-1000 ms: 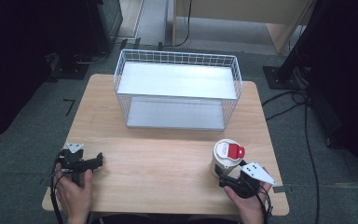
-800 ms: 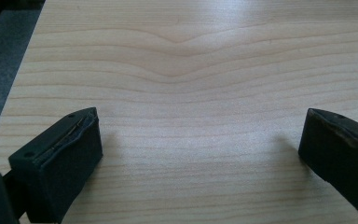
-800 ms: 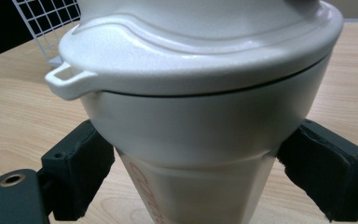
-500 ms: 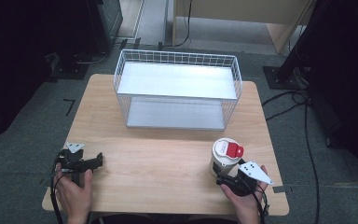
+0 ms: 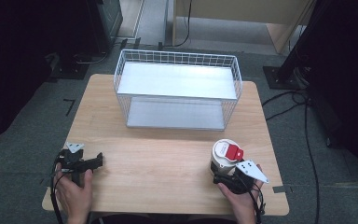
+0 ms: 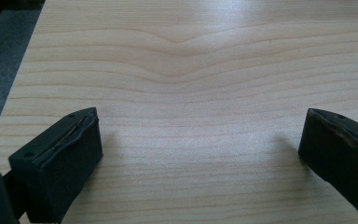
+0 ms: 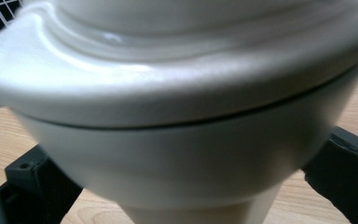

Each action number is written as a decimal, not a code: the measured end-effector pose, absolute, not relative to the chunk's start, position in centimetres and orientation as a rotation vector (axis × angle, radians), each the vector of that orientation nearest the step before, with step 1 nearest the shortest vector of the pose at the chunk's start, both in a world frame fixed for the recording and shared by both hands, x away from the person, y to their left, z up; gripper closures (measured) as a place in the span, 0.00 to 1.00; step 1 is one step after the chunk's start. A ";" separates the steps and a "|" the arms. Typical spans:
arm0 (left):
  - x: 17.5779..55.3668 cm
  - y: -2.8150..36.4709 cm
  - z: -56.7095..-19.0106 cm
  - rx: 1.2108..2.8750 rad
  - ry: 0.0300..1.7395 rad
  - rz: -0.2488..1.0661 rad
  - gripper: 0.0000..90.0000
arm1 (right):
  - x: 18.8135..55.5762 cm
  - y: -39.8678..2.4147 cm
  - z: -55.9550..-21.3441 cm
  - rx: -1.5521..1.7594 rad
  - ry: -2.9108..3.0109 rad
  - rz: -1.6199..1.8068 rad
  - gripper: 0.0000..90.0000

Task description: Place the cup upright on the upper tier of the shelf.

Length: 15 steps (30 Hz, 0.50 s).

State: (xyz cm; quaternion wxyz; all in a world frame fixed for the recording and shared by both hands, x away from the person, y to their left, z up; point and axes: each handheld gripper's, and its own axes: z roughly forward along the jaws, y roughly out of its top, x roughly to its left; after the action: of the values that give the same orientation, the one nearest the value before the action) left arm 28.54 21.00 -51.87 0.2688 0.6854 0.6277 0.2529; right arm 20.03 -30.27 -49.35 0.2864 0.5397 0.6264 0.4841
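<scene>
A white container with a red flip lid [image 5: 224, 156] stands upright on the wooden table [image 5: 168, 158] at the front right. My right gripper [image 5: 221, 177] is right behind it with one jaw on each side of its lower body. In the right gripper view the white container [image 7: 182, 140] looms very close between the wide-set jaws of the right gripper [image 7: 191, 191], which is open. At the front left, my left gripper [image 5: 98, 162] lies low over the table. The left gripper [image 6: 200, 140] is open over bare wood.
A white wire basket [image 5: 177, 56] with a pale flat bottom stands at the back middle of the table. Black stands and cables [image 5: 303, 112] lie on the grey floor to the right. The table's left edge [image 6: 9, 107] is close to my left jaw.
My right gripper has edged slightly left and closer around the white container. The left gripper has not moved.
</scene>
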 end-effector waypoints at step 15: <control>28.5 21.0 -51.9 1.848 1.692 0.682 0.00 | 20.6 -29.3 -49.7 1.405 1.614 1.326 0.08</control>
State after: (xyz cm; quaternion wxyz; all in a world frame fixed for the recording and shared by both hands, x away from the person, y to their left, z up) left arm 28.54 21.00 -51.87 0.2688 0.6855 0.6276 0.2529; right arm 20.62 -29.34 -49.67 0.3070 0.5310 0.6103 0.5013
